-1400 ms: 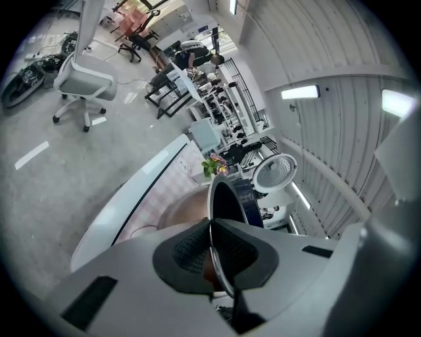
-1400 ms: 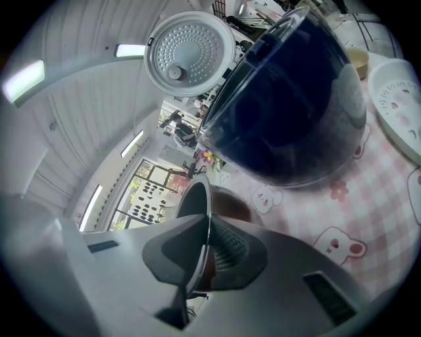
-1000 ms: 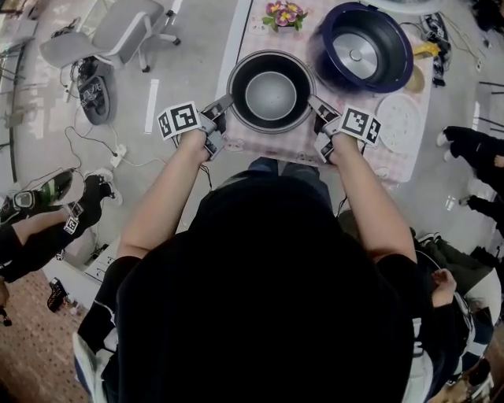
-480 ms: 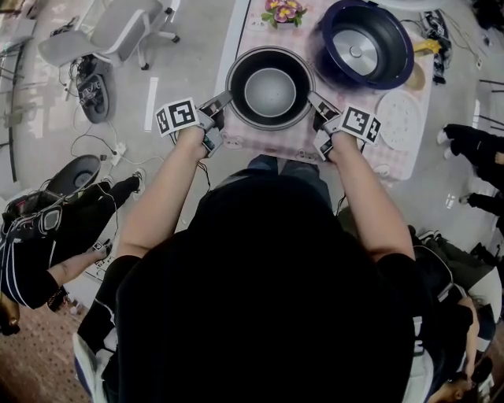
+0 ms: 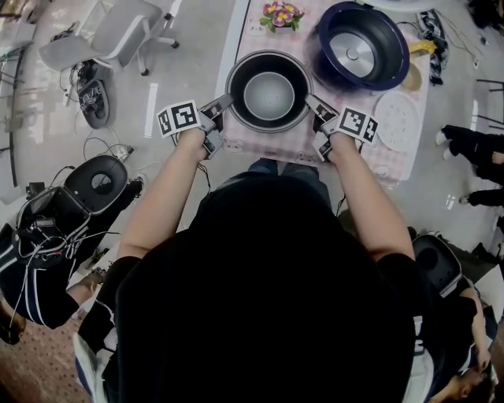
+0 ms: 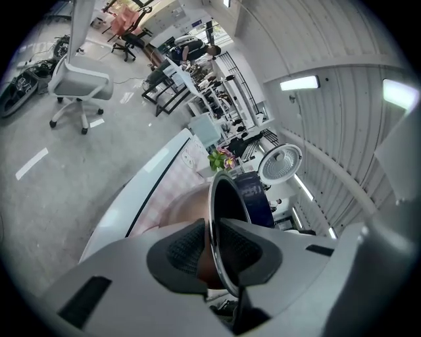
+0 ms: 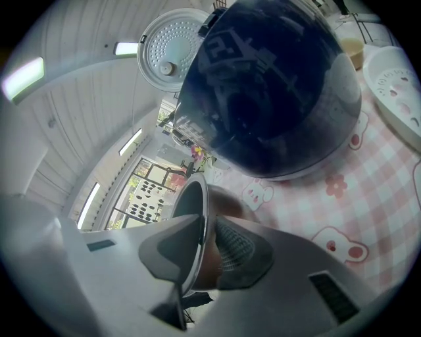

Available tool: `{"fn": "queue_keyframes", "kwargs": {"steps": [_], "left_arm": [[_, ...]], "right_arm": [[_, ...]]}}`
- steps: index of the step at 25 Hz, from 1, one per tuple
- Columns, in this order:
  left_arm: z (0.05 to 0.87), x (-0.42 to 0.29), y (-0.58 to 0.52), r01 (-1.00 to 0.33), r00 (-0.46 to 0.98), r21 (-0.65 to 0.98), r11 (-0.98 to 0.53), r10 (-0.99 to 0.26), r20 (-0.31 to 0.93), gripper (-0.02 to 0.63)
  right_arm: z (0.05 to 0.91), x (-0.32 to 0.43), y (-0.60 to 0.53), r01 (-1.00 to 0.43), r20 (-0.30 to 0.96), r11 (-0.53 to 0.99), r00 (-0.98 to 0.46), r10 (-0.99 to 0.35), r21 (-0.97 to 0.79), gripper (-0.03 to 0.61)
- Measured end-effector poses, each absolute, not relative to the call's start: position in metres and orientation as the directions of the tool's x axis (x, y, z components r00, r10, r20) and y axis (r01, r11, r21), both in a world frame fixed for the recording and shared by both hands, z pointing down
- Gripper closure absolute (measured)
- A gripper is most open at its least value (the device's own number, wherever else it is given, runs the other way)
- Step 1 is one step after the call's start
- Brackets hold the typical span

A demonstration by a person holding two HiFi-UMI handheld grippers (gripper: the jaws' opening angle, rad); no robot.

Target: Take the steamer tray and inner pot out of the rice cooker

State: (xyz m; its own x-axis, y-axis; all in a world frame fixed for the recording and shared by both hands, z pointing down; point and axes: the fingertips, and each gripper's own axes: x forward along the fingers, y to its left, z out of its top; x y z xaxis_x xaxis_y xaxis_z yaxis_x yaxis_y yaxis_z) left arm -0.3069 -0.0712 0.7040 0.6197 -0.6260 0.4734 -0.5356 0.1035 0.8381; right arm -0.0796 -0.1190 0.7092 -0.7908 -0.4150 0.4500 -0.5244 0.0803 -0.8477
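Observation:
The dark inner pot [image 5: 270,94] stands on the pink checked tablecloth [image 5: 268,143], left of the open dark blue rice cooker [image 5: 365,47]. My left gripper [image 5: 223,105] is at the pot's left rim and my right gripper [image 5: 315,105] at its right rim. The left gripper view shows the thin rim [image 6: 220,197] running between the pads of the left gripper [image 6: 210,247]; those jaws have just been opening and stand slightly apart. In the right gripper view, the rim [image 7: 189,197] passes likewise through the right gripper [image 7: 207,247], with a gap at the ribbed pad. The white steamer tray [image 5: 398,122] lies right of the pot.
A pot of flowers [image 5: 283,13] stands at the table's far edge. The cooker's raised lid [image 7: 170,49] is behind the cooker body [image 7: 276,92]. On the floor are an office chair [image 5: 118,31], cables and a black round appliance [image 5: 98,183], with people on both sides.
The pot and both grippers stay where they were. On the floor at left, a person has shifted and a black round appliance has come into view.

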Motion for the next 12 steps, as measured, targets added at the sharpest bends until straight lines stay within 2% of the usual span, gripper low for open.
{"fn": "queue_keyframes", "kwargs": {"steps": [5,12], "left_arm": [[0.698,-0.319,-0.075,-0.529,0.598,0.841,0.112,-0.654,0.464,0.441],[0.671,-0.334,-0.085,-0.601,0.563,0.798,0.048,-0.683,0.465,0.405]], "right_arm": [[0.705,-0.075,-0.119,-0.540,0.460,0.091,-0.783,-0.419,-0.837,0.482],[0.681,-0.069,-0.123,-0.574,0.466,0.157,-0.772,-0.432,-0.804,0.465]]}}
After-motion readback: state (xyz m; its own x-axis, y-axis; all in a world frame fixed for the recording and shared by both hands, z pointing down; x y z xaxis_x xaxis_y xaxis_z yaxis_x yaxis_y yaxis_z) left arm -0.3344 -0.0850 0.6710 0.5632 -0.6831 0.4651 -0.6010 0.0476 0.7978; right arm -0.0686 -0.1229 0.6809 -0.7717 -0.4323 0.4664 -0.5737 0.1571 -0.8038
